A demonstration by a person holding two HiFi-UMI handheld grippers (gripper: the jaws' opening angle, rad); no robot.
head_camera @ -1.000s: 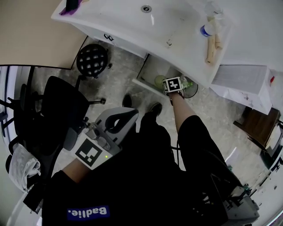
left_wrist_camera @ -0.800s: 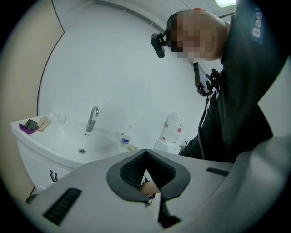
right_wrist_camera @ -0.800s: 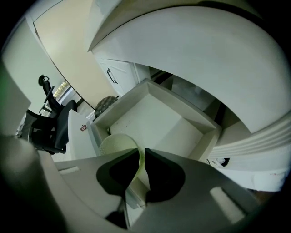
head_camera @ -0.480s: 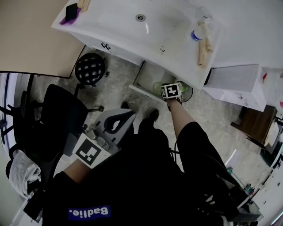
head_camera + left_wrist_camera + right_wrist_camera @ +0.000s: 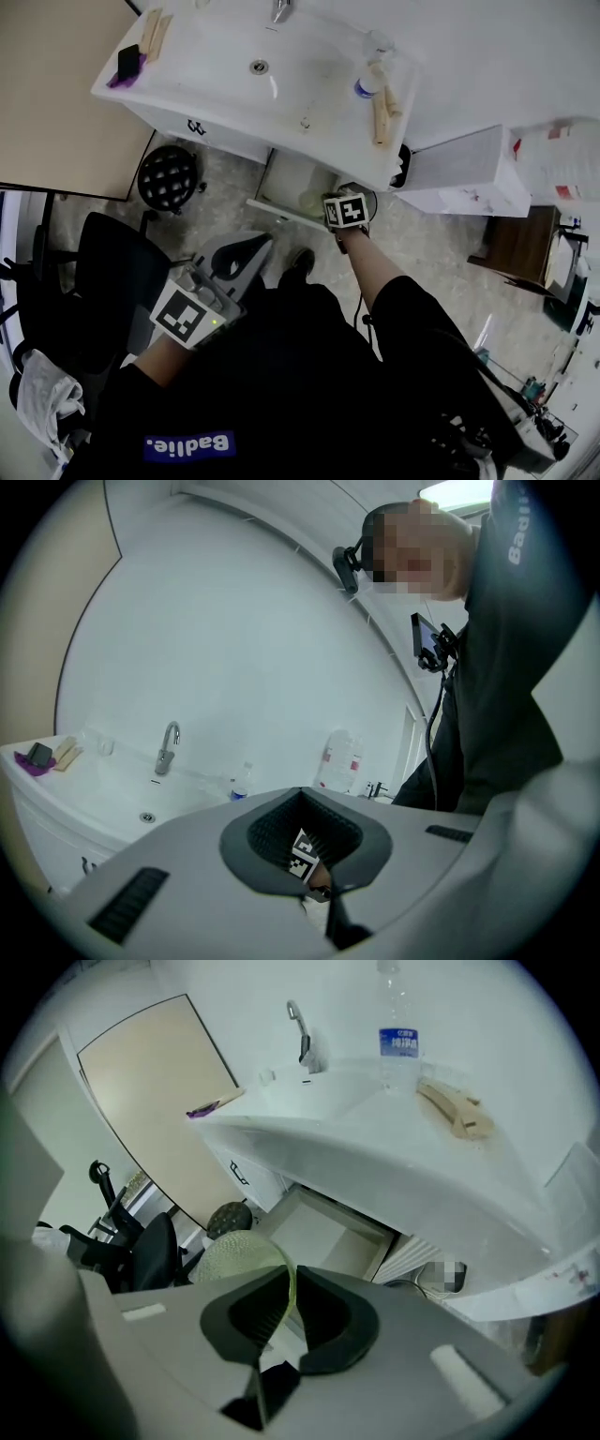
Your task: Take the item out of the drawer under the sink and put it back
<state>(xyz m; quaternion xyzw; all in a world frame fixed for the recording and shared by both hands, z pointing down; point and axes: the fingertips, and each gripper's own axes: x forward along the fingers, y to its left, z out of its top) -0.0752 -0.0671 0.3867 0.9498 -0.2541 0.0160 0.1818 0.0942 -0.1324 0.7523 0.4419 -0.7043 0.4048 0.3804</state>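
Note:
The drawer (image 5: 284,176) under the white sink (image 5: 216,89) stands pulled out, and its pale inside looks empty in the right gripper view (image 5: 328,1234). My right gripper (image 5: 328,202) is over the drawer's front right corner, its marker cube on top. It is shut (image 5: 291,1277) on the thin rim of a pale green textured bowl (image 5: 234,1258), which shows as a green patch (image 5: 312,199) in the head view. My left gripper (image 5: 249,244) is held low by my lap, away from the drawer. It is shut (image 5: 302,795) with nothing in it.
A black office chair (image 5: 108,272) and a black round stool (image 5: 169,176) stand left of the drawer. A white cabinet (image 5: 459,173) and a brown wooden stool (image 5: 514,246) are on the right. A water bottle (image 5: 398,1049), a wooden brush (image 5: 455,1108) and a tap (image 5: 302,1033) are on the sink.
The head view has swung, so the sink and drawer sit lower and further left. My right gripper, with the green bowl, has drawn slightly back towards the drawer's front. The left gripper barely moved.

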